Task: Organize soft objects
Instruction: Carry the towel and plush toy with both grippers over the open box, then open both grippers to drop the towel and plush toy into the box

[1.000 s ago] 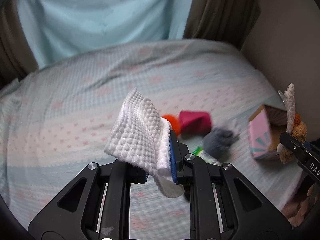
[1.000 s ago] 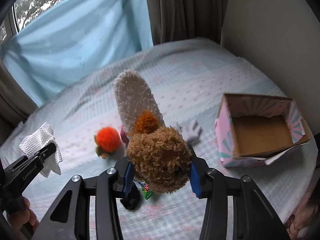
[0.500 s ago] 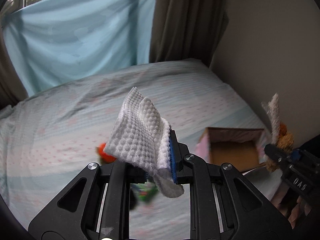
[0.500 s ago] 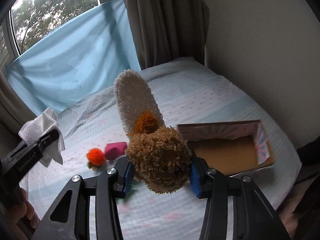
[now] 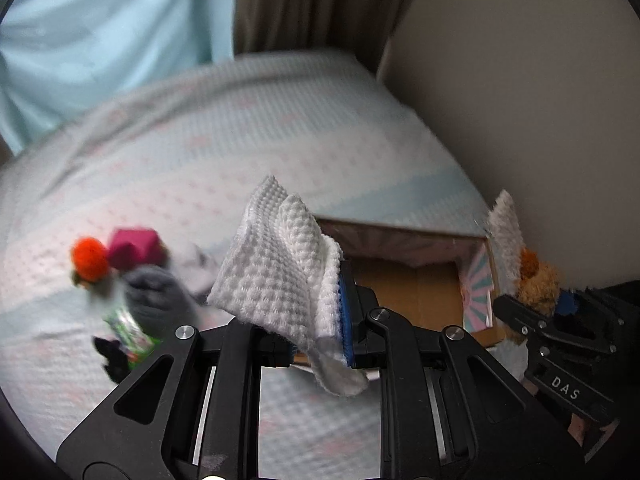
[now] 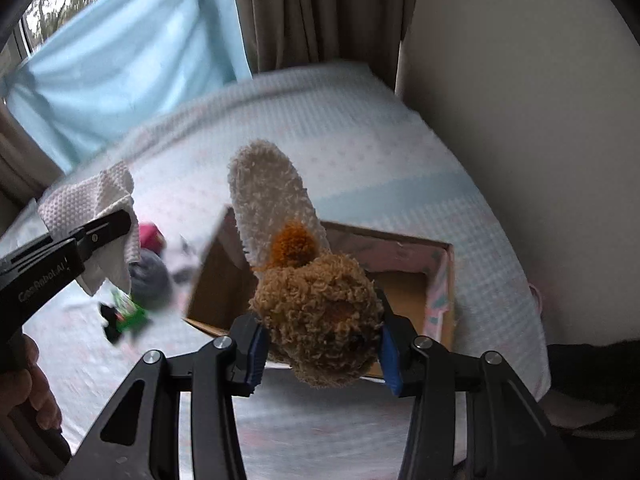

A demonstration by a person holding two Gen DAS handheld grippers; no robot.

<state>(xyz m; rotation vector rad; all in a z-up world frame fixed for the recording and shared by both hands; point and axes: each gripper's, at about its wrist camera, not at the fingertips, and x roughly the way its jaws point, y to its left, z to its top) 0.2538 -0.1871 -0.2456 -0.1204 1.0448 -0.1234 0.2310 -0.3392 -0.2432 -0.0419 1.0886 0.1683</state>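
Left tool point(image 5: 320, 340) clamped tight on a limp white cloth point(image 5: 280, 276), right tool point(image 6: 320, 348) part-open around a squashy plush toy point(image 6: 316, 312), both over the box point(image 6: 436, 280) on the bed point(image 6: 360, 152); light, compressible, best pinched mid-bulk.

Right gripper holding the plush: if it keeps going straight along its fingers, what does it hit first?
Most likely the open box. The right gripper, shut on the plush, points down at the box's bare cardboard floor, with nothing visible between. Depth is hard to judge through the fisheye, so it could catch the near wall first.
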